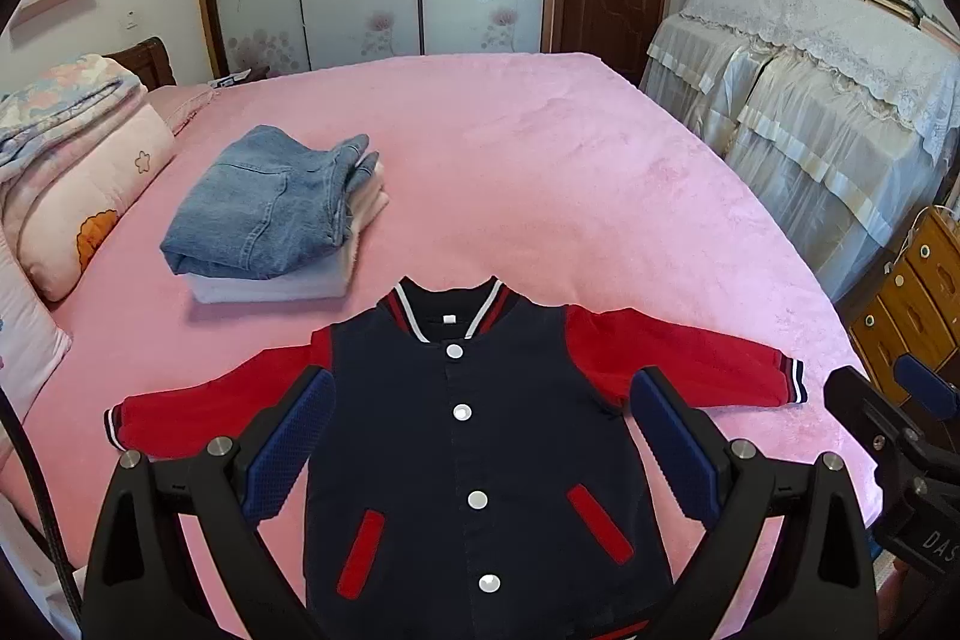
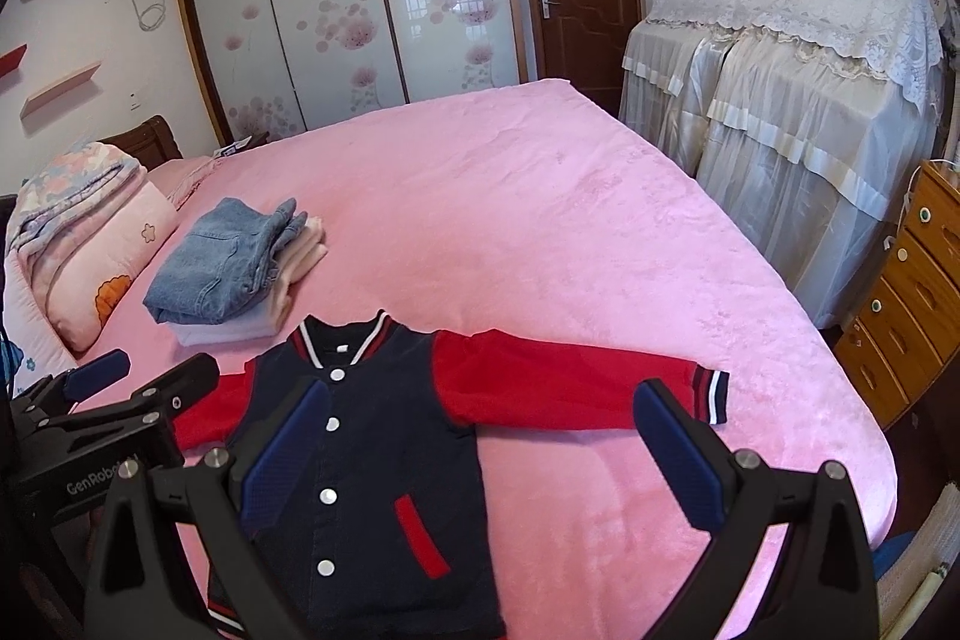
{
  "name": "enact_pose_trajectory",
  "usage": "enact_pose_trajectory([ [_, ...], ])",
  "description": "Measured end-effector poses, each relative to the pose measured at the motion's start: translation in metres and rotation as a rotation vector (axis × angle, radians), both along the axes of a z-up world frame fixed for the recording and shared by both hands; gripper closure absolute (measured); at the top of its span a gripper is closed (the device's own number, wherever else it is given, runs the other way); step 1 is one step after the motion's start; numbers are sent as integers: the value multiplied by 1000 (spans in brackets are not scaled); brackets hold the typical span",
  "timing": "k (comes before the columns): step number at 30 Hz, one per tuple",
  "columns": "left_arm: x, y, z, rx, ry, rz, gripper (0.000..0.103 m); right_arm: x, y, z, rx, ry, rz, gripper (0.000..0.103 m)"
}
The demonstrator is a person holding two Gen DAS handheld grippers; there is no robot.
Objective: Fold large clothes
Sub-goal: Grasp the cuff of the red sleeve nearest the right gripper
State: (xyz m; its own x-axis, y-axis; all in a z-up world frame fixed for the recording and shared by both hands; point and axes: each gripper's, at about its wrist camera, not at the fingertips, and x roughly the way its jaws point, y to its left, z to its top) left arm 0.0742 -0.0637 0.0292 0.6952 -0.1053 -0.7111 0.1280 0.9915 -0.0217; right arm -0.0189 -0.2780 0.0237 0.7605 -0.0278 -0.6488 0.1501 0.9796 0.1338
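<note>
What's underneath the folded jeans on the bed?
The folded jeans top a stack of folded garments: cream-pink layers under them and a pale lavender piece at the bottom, on the pink bedspread. Only their edges show; the jeans cover the rest.

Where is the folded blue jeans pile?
In both views the folded blue denim jeans pile sits on the pink bed cover, left of the jacket collar, near the flowery pillow.

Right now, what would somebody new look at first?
Probably the navy and red jacket, spread flat and buttoned up at the near edge of the pink bed, sleeves stretched out. Both open claws, left and right, hang above it. Further back on the left sits a pile of folded clothes with jeans on top.
</note>
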Motion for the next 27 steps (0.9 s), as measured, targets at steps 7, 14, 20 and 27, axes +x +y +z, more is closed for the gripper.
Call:
enact_pose_trajectory([
  [7, 24, -23, -26, 34, -6, -5, 5, 14, -33, -27, -3, 51, -64, 8],
  [14, 49, -50, -70, 23, 57, -85, 5, 30, -94, -88, 27, 158, -196, 16],
  [20, 61, -68, -109, 17, 99, -130, 5, 36, -152, -146, 165, 250, -300, 21],
  [27, 75, -72, -138, -10, 119, -130, 5, 35, -200, -193, 370, 282, -389, 26],
])
